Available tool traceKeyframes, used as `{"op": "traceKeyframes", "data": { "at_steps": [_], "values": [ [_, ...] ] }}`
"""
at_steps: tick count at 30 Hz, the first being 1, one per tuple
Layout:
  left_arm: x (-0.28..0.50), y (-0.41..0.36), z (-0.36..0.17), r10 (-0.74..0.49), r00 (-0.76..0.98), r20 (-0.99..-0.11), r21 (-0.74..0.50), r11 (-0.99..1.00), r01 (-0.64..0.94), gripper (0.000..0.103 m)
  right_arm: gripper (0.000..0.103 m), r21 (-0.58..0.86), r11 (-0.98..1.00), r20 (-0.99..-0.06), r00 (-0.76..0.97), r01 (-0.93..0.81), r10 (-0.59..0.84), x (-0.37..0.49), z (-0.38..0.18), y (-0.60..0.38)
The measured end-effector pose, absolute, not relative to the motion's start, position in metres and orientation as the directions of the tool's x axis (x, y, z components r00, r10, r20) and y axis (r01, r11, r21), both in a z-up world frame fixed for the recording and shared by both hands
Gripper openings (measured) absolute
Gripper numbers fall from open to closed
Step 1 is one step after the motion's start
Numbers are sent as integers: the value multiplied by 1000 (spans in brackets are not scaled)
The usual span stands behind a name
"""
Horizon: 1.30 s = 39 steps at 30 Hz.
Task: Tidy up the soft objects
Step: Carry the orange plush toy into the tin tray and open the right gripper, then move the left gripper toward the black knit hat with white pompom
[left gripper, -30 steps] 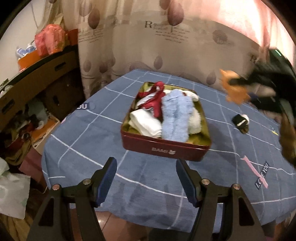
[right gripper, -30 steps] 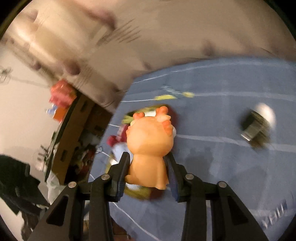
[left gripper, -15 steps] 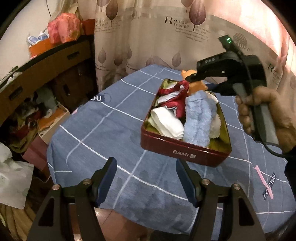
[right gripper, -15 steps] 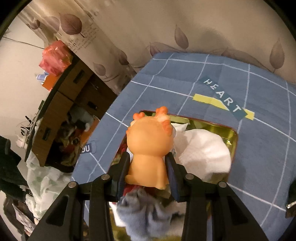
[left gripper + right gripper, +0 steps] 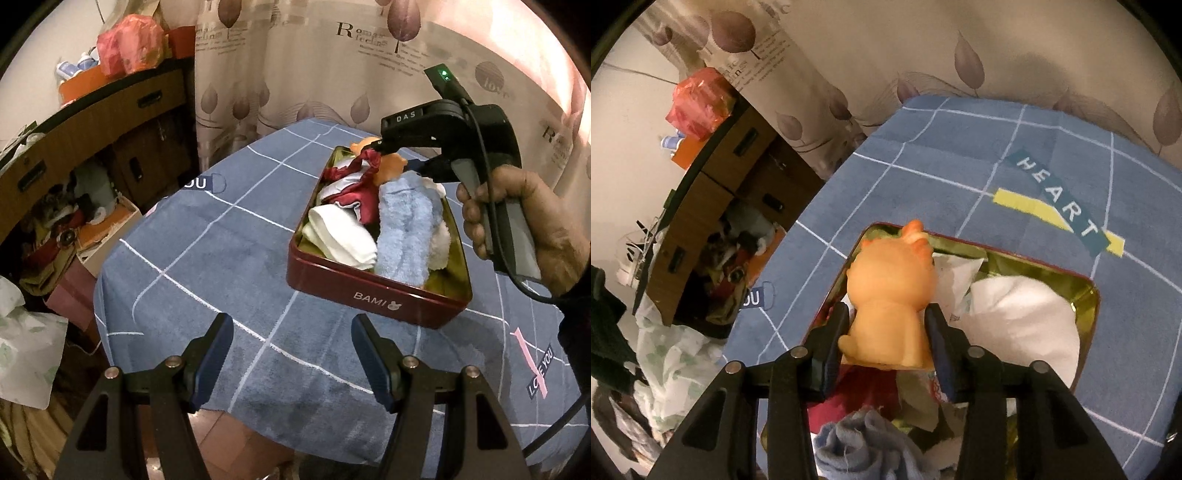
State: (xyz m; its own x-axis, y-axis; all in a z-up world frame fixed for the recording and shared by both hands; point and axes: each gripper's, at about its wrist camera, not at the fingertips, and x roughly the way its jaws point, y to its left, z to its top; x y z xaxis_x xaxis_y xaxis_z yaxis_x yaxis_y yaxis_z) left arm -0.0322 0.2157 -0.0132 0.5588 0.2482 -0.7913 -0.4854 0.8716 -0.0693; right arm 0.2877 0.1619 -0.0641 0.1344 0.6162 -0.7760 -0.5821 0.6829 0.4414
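Observation:
A dark red tin (image 5: 369,295) with a gold inside (image 5: 1086,295) sits on the blue checked tablecloth (image 5: 207,251). It holds a light blue fluffy cloth (image 5: 402,229), a white cloth (image 5: 343,236) and a red cloth (image 5: 358,195). My right gripper (image 5: 886,325) hovers over the tin's far end with an orange soft toy (image 5: 890,288) between its fingers. Its jaws are opening, and the pads still touch the toy's sides. The left wrist view also shows that toy (image 5: 391,166) and the right gripper (image 5: 391,155). My left gripper (image 5: 291,332) stands open and empty before the tin.
A person's hand (image 5: 535,221) holds the right gripper's handle. A wooden cabinet (image 5: 92,125) with cluttered boxes stands left of the table, and a leaf-print curtain (image 5: 295,66) hangs behind. The table's near edge (image 5: 221,406) drops to the floor.
My right gripper swung in from the right with the orange toy and came down over the tin's far end. The toy now leans forward between the fingers. The left gripper barely moved.

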Motion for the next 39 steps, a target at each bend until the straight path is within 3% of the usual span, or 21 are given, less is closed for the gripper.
{"op": "traceKeyframes", "data": {
  "at_steps": [4, 6, 7, 15, 19, 22, 24, 28, 31, 35, 39],
  "values": [
    [-30, 216, -15, 253, 546, -799, -55, 873, -484, 68, 47, 425, 689, -764, 175, -588, 621, 283, -59, 162],
    [-29, 215, -16, 263, 541, -799, -39, 875, -483, 68, 68, 449, 679, -735, 192, -581, 650, 282, -54, 155],
    [-29, 214, -16, 267, 543, -796, -34, 877, -480, 68, 71, 467, 670, -713, 203, -577, 671, 281, -50, 149],
    [-27, 200, -15, 307, 541, -783, 44, 895, -444, 68, 72, 565, 619, -575, 279, -546, 769, 255, -21, 71],
    [-25, 187, -16, 344, 531, -775, 112, 901, -419, 68, 73, 507, 667, -584, 352, -546, 731, 218, -22, 3],
    [-23, 177, -16, 365, 532, -764, 153, 904, -399, 68, 74, 337, 795, -641, 496, -505, 586, 181, -29, -65],
    [-23, 170, -17, 370, 535, -760, 172, 908, -383, 68, 85, 226, 864, -663, 579, -450, 475, 164, -36, -107],
    [-25, 159, -15, 382, 549, -743, 205, 911, -357, 68, 85, -50, 967, -702, 698, -251, 145, 144, -63, -189],
    [-25, 149, -15, 381, 555, -740, 222, 916, -334, 68, 85, -142, 986, -720, 693, -93, -38, 142, -86, -245],
    [-24, 138, -18, 377, 560, -738, 242, 922, -302, 68, 85, -177, 983, -723, 672, 46, -162, 140, -108, -292],
    [-21, 126, -23, 364, 554, -748, 257, 930, -264, 68, 88, -130, 987, -749, 643, 92, -158, 143, -117, -310]
  ]
}}
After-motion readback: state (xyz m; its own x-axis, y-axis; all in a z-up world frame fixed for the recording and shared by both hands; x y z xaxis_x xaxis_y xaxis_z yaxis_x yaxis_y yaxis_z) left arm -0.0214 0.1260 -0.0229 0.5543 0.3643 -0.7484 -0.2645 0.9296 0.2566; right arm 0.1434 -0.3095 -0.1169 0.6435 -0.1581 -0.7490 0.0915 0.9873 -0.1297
